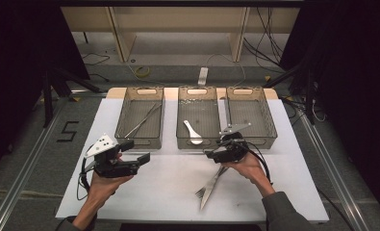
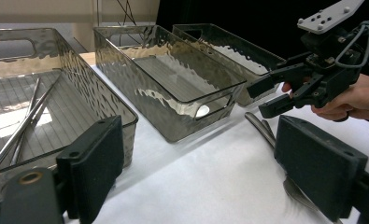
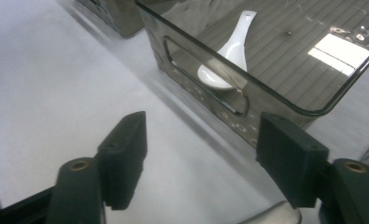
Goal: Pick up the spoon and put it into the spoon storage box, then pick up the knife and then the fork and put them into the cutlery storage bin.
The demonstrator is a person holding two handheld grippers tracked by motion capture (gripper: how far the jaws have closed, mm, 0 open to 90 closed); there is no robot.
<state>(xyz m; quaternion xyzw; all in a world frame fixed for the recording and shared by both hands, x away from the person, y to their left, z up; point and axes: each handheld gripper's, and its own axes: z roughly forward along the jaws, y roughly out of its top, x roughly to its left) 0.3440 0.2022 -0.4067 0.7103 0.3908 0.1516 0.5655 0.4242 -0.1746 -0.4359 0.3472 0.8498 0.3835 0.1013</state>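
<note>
Right gripper [image 1: 215, 155] hovers over the fork [image 1: 208, 186], fingers [image 3: 124, 154] apart; nothing between

Left gripper [image 2: 198, 172] fingers apart — three trays [image 2: 173, 79] ahead.

The fork [image 1: 201, 191] and the knife [image 1: 212, 185] are plain polished steel pieces lying flat on the white tabletop [image 1: 168, 183], touching and partly overlapped along their length. Both run on a diagonal (handle ends toward the trays, fork tines and knife tip toward the near edge of the tabletop). Their handle ends sit just in front of the middle tray [image 1: 197, 140], a smoked transparent bin.
</note>
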